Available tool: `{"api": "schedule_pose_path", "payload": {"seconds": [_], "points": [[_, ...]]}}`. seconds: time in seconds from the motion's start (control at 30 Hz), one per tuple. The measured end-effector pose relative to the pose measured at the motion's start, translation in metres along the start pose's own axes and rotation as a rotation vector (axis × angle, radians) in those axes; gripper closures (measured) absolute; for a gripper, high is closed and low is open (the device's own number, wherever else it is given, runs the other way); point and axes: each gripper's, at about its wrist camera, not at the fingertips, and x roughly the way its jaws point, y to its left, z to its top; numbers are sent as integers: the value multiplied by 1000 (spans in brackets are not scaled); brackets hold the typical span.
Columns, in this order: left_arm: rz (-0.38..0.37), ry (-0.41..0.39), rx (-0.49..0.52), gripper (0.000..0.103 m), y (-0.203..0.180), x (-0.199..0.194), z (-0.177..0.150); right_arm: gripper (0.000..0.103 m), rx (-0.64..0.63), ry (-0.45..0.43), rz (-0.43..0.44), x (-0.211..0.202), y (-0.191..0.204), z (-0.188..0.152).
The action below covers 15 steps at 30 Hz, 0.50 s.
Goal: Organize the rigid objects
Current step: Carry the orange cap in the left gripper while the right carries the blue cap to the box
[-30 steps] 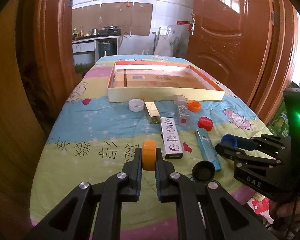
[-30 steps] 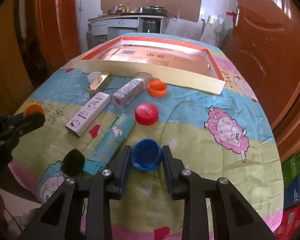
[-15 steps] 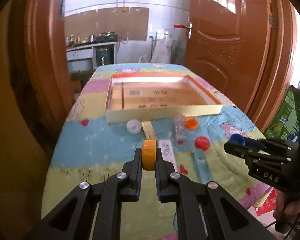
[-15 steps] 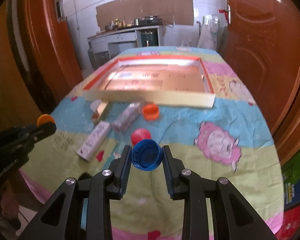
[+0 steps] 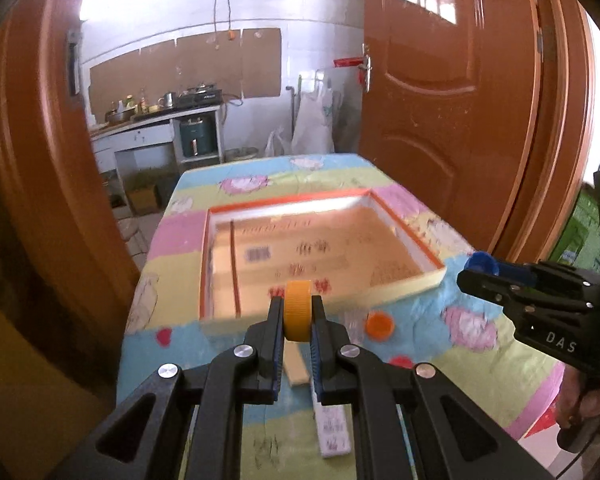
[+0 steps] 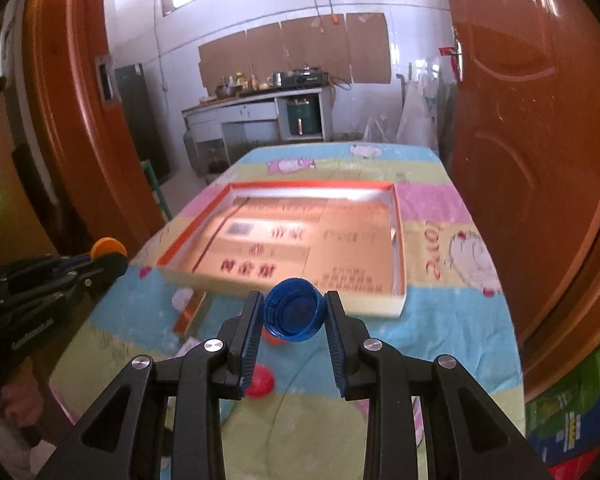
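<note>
My left gripper (image 5: 297, 312) is shut on an orange bottle cap (image 5: 298, 308), held above the table near the front wall of the shallow cardboard tray (image 5: 404, 286). My right gripper (image 6: 294, 316) is shut on a blue bottle cap (image 6: 294, 314), also raised in front of the tray (image 6: 376, 306). In the left wrist view the right gripper (image 5: 478, 270) with its blue cap (image 5: 482, 260) is to the right. In the right wrist view the left gripper (image 6: 108, 258) with the orange cap (image 6: 106, 246) is at left.
On the cartoon tablecloth (image 5: 472, 328) lie an orange cap (image 5: 379, 324), a red cap (image 6: 260, 380), a white box (image 5: 332, 428) and a gold box (image 5: 296, 368). Wooden doors (image 5: 452, 100) flank the table. A kitchen counter (image 6: 256, 100) stands behind.
Both grippers have risen and moved forward toward the tray, each still holding its cap. The loose objects on the table now sit lower in view, partly hidden behind the fingers.
</note>
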Motion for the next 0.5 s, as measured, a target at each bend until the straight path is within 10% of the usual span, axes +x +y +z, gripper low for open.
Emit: {"api": "schedule_pose_path", "payload": {"seconds": [0.5], "points": [[-11,151,-35,91,27,96,107,72,-45,14,112,65,-46,107]]}}
